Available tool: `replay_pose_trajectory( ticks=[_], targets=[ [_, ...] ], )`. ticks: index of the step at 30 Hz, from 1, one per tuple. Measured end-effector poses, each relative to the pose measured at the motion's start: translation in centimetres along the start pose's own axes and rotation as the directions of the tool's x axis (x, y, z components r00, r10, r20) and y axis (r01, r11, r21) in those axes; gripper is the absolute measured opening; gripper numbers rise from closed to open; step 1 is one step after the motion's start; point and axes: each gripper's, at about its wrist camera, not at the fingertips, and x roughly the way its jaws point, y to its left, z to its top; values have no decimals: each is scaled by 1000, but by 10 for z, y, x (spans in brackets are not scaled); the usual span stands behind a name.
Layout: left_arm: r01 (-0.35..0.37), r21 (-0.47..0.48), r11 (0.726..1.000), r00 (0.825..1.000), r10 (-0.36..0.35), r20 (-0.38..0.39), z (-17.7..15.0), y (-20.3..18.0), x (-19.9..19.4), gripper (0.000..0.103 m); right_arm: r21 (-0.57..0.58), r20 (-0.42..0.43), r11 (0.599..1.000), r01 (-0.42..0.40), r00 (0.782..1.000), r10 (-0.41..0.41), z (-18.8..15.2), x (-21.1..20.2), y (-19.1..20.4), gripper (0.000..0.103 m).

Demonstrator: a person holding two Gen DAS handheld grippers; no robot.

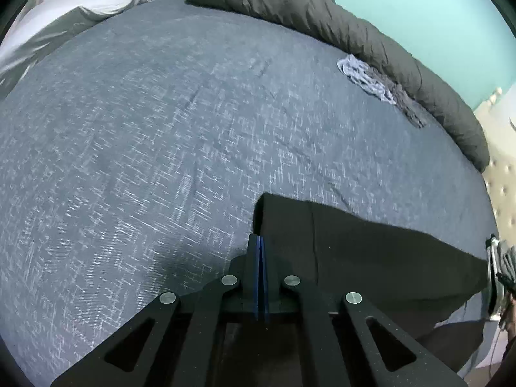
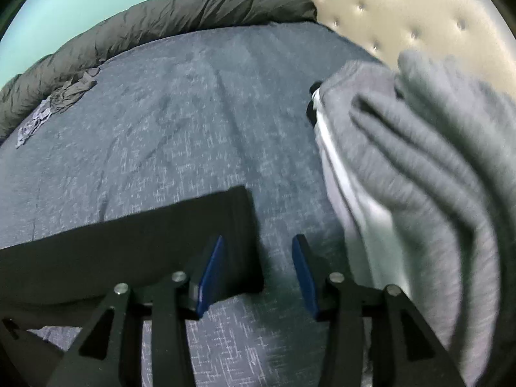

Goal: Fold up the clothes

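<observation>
We cannot follow the black garment [image 1: 371,251] to its full extent: in the left wrist view its lower edge runs behind the left gripper [image 1: 260,242] and off toward the lower right of the frame, and in the right wrist view it is cut by the left edge. Its fabric is so dark that we see almost no folds or seams, only one faint vertical crease right of centre in the left view. What kind of garment it is we cannot tell. It lies flat on the blue-grey bed [image 1: 161,129], low in both frames, with a straight edge and a squared corner showing.

The left gripper's blue fingers are pressed together at the garment's corner; whether any cloth is pinched between them we cannot tell. The right gripper [image 2: 258,251] has its fingers spread apart, one over the garment's end and the other over bare bedding, grasping nothing.

At the right of the right wrist view a blurred grey cloth [image 2: 419,161] with a white edge fills the frame. A crumpled pale-and-grey heap of clothes [image 1: 377,87] lies in the upper right of the left view, beside a dark rolled duvet [image 1: 322,22]
</observation>
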Motion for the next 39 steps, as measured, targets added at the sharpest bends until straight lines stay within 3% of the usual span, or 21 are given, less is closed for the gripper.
replay_pose_trajectory(
  ticks=[5,11,14,15,18,23,26,28,31,33,35,39],
  targets=[
    [-7,0,1000,1000,7,-12,-1,-2,8,2,52,-40,997,-63,997,65,-18,19,-9,56],
    [-20,12,1000,999,20,-35,-5,-2,13,2,144,-31,979,-145,988,150,-34,37,-15,55],
    [-26,16,1000,999,26,-36,-4,-2,13,1,113,-45,987,-117,991,123,-37,40,-9,18],
    [-27,17,999,999,28,-35,-4,-2,13,1,108,-43,988,-107,993,112,-38,39,-9,12],
    [-38,28,999,999,39,-25,-3,-3,10,1,91,-37,993,-74,996,77,-39,36,-9,7],
    [-19,29,999,999,21,-36,-3,-3,8,1,56,-52,998,-28,998,31,-45,35,-7,6],
    [13,33,999,996,-10,-84,-5,-3,13,2,29,-110,998,-50,992,53,-52,45,-3,9],
    [18,57,998,994,-12,-105,-5,-6,15,2,12,-92,998,-55,994,56,-51,42,-1,12],
    [30,36,999,996,-28,-79,1,-5,12,4,39,-41,997,-65,997,67,-42,32,-4,32],
    [38,7,999,997,-37,-72,5,-3,13,22,49,-4,996,-80,997,80,-35,25,-5,41],
    [37,-5,999,997,-37,-71,9,-3,17,30,59,28,993,-102,995,101,-27,19,-3,44],
    [34,-15,999,997,-35,-76,16,-5,29,30,91,51,987,-133,990,128,-16,19,-4,51]
  ],
)
